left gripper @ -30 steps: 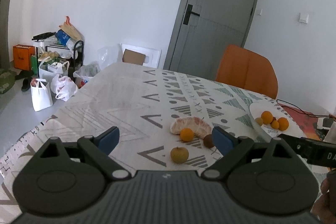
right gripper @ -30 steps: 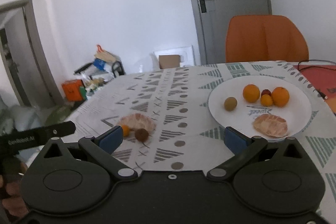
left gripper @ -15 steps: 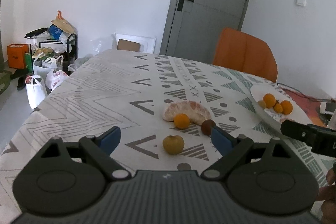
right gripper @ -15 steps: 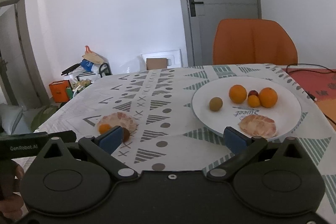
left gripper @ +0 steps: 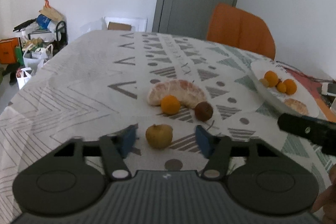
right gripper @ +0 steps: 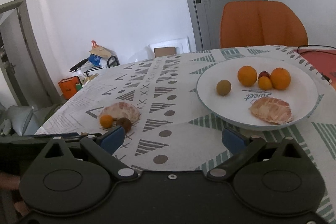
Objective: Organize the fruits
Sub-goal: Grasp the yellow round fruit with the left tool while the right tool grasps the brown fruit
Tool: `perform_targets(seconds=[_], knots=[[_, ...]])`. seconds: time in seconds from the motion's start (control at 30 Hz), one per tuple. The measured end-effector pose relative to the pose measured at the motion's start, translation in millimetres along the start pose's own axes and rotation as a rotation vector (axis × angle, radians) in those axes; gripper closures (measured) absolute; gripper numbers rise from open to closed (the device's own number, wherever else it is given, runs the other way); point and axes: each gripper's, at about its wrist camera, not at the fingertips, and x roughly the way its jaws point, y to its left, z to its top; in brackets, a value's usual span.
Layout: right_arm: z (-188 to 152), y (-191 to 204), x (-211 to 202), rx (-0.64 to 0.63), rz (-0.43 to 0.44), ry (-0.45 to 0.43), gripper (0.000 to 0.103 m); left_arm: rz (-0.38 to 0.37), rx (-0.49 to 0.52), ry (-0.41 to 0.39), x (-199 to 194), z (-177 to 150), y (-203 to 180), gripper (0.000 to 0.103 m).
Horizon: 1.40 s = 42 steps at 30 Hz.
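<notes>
Now left gripper closing around yellow fruit, pads not yet touching.

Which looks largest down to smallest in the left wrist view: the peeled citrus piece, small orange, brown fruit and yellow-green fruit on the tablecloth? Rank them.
1. peeled citrus piece
2. yellow-green fruit, though it lies nearest the camera, so unsure
3. small orange and brown fruit look alike

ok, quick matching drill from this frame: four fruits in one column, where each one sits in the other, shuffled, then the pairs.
1. yellow-green fruit
2. brown fruit
3. peeled citrus half
4. green-brown fruit

A. left part of the white plate
B. between the closing jaws of the left gripper, pads not touching
C. plate's near edge
D. on the tablecloth, right of the small orange

Pairs: 1-B, 2-D, 3-C, 4-A
</notes>
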Motion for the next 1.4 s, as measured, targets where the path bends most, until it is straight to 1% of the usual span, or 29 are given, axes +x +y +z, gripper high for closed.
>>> perform_targets(seconds=[0.03,0.07,0.17,0.3,0.4,0.6,0.8,0.97,1.0,1.03,1.07,1.1,1.13,1.17,1.2,1.3,1.4], knots=[[0.9,0.7,1.9,-0.001,0.004,0.003,0.003,0.02,0.003,-0.011,-0.4,-0.3,0.3,0.071],[1.4,1.3,3.8,-0.003,0.008,0.005,0.003,0.036,-0.006,-0.008,0.0,0.4,2.3,0.077],[3.2,6.1,10.5,-0.019,0.028,0.015,0.003,0.022,-0.068,-0.003,-2.0,3.9,14.4,0.077],[4.8,15.5,22.9,-0.036,0.052,0.038,0.003,0.065,-0.076,-0.016,-7.2,5.6,25.7,0.077],[5.2,25.6,32.1,-0.058,0.069,0.056,0.007,0.08,-0.1,-0.017,-11.0,6.9,36.2,0.077],[8.6,46.6,51.3,-0.101,0.107,0.096,0.012,0.111,-0.141,-0.037,-19.6,6.7,53.9,0.077],[12.7,66.0,65.0,-0.165,0.111,0.125,0.014,0.136,-0.182,-0.048,-26.0,5.4,69.1,0.077],[14.5,75.2,75.0,-0.196,0.116,0.126,0.016,0.149,-0.188,-0.049,-27.1,5.3,74.2,0.077],[14.2,75.3,78.6,-0.198,0.116,0.132,0.022,0.148,-0.188,-0.05,-27.3,5.7,74.2,0.077],[12.7,75.8,82.6,-0.2,0.118,0.149,0.037,0.146,-0.187,-0.054,-27.7,6.2,73.5,0.077],[11.1,76.1,85.3,-0.204,0.129,0.17,0.049,0.144,-0.186,-0.057,-28.6,5.5,72.7,0.077],[9.6,77.7,83.8,-0.216,0.131,0.159,0.067,0.141,-0.184,-0.06,-29.2,5.6,71.7,0.077],[8.2,79.6,81.4,-0.236,0.135,0.154,0.08,0.138,-0.182,-0.061,-29.4,5.5,71.0,0.077],[7.5,80.5,78.7,-0.244,0.165,0.165,0.08,0.136,-0.179,-0.061,-29.7,5.1,70.3,0.077],[6.9,80.9,74.7,-0.244,0.181,0.158,0.08,0.135,-0.177,-0.058,-29.3,5.1,69.5,0.077],[3.9,84.5,60.7,-0.275,0.185,0.128,0.08,0.125,-0.171,-0.052,-28.9,4.6,65.6,0.077],[4.2,81.2,51.6,-0.241,0.202,0.138,0.08,0.105,-0.16,-0.056,-29.2,5.0,58.2,0.077]])
